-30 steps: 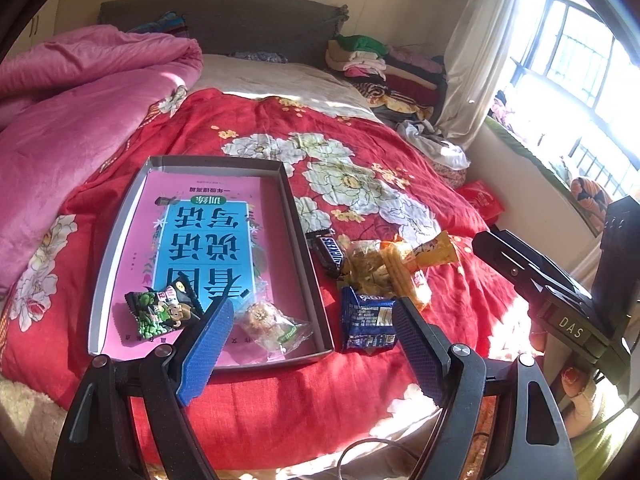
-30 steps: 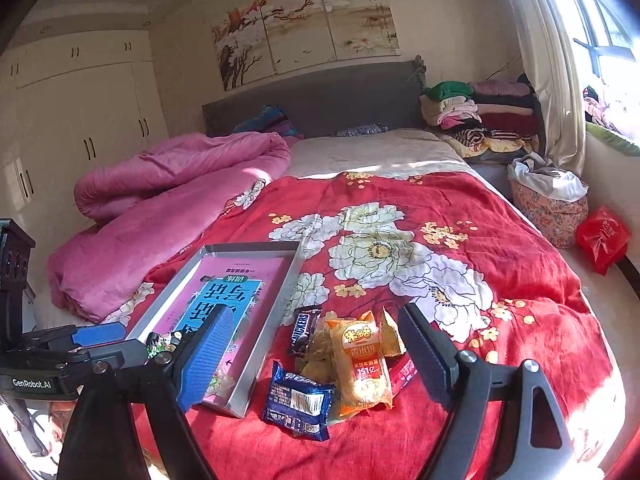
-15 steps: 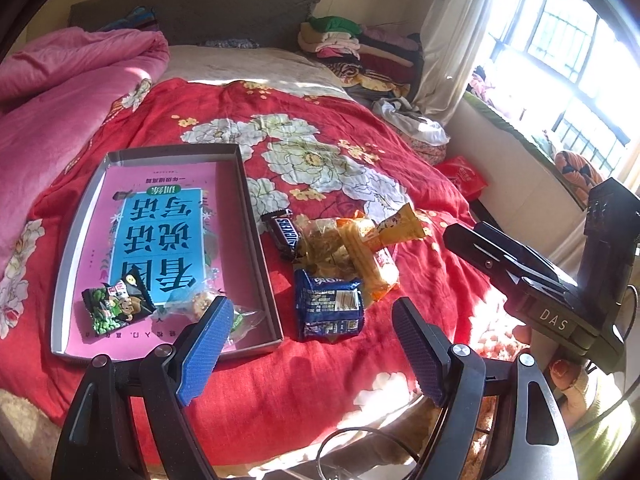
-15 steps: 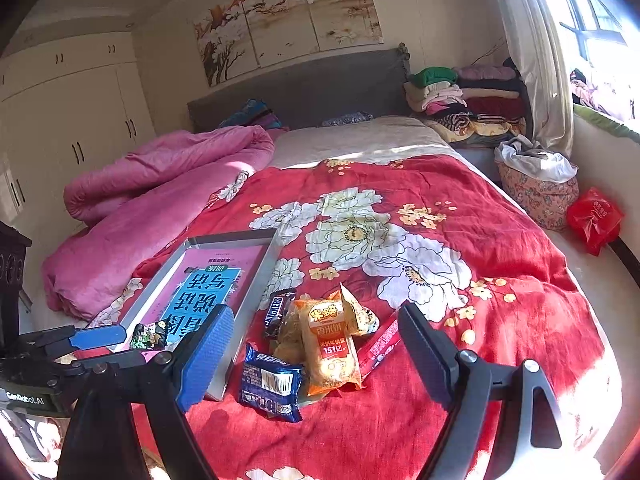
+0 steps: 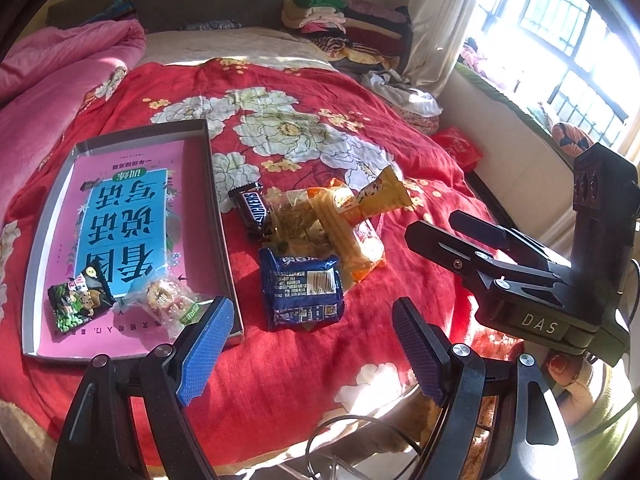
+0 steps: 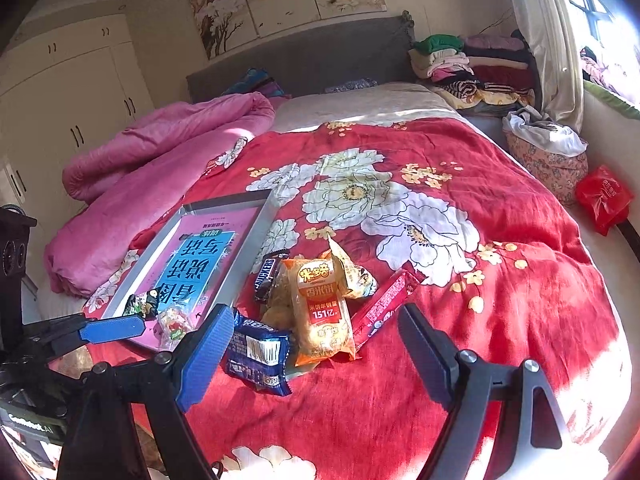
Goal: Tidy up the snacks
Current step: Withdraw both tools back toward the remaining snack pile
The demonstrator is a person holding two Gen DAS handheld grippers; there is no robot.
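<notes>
Bed [image 6: 500, 240]: I work over its red flowered cover, which carries everything; being soft, it probably lets packets sink and tilt a little.
Tray [image 5: 218, 216]: a shallow grey box lies on the cover to the left of the loose snacks, open side up, a pink and blue book flat inside it. I take it as the place the snacks go.
Snack pile [image 6: 320, 300]: the loose packets lie heaped together just beside the tray's right wall, overlapping, so I judge they need picking one at a time.
Blue packet [image 5: 302, 294]: nearest to me, lying flat and apart from the heap's top; probably the easiest next pick.
Snickers bar [image 5: 252, 210]: close to the tray wall, partly under the clear bag.
Green packet [image 5: 78, 304]: already inside the tray at its near left corner, with a clear wrapped sweet [image 5: 166, 304] beside it.
Left tongs [image 5: 312, 344]: spread wide, gripping nothing, above the bed's near edge, facing the blue packet.
Right tongs [image 6: 316, 354]: also spread wide and empty, aimed at the heap.
</notes>
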